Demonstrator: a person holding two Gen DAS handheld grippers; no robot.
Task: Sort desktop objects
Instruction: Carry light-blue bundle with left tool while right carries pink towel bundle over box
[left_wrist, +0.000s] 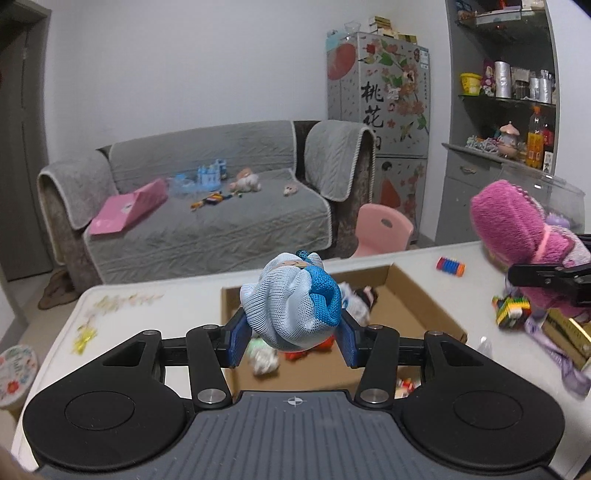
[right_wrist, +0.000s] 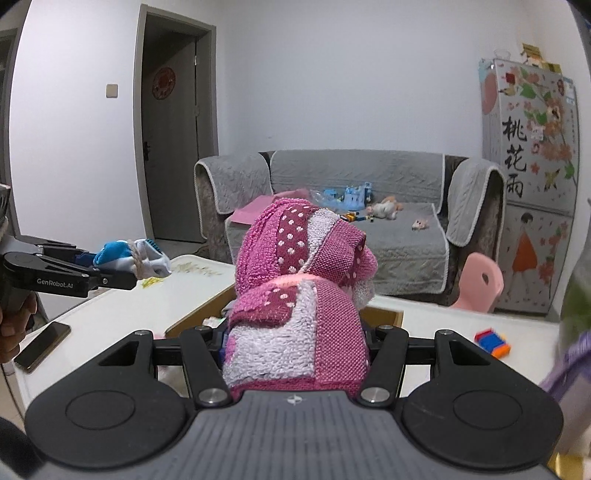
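Note:
My left gripper (left_wrist: 291, 334) is shut on a rolled light-blue and blue sock bundle (left_wrist: 291, 302) and holds it above the open cardboard box (left_wrist: 424, 295) on the white table (left_wrist: 147, 317). It also shows in the right wrist view (right_wrist: 125, 258) at the left. My right gripper (right_wrist: 295, 347) is shut on a rolled pink patchwork towel (right_wrist: 299, 295), held above the table right of the box. The towel also shows in the left wrist view (left_wrist: 517, 236). The box holds several small toys and cloth items.
A striped block toy (left_wrist: 450, 266) lies on the table behind the box. A colourful brick toy (left_wrist: 511, 312), purple cloth (left_wrist: 565, 362) and a yellow box (left_wrist: 569, 332) lie at the right. A phone (right_wrist: 42, 345) lies near the left edge. A pink chair (left_wrist: 382, 229) and sofa (left_wrist: 207, 214) stand beyond.

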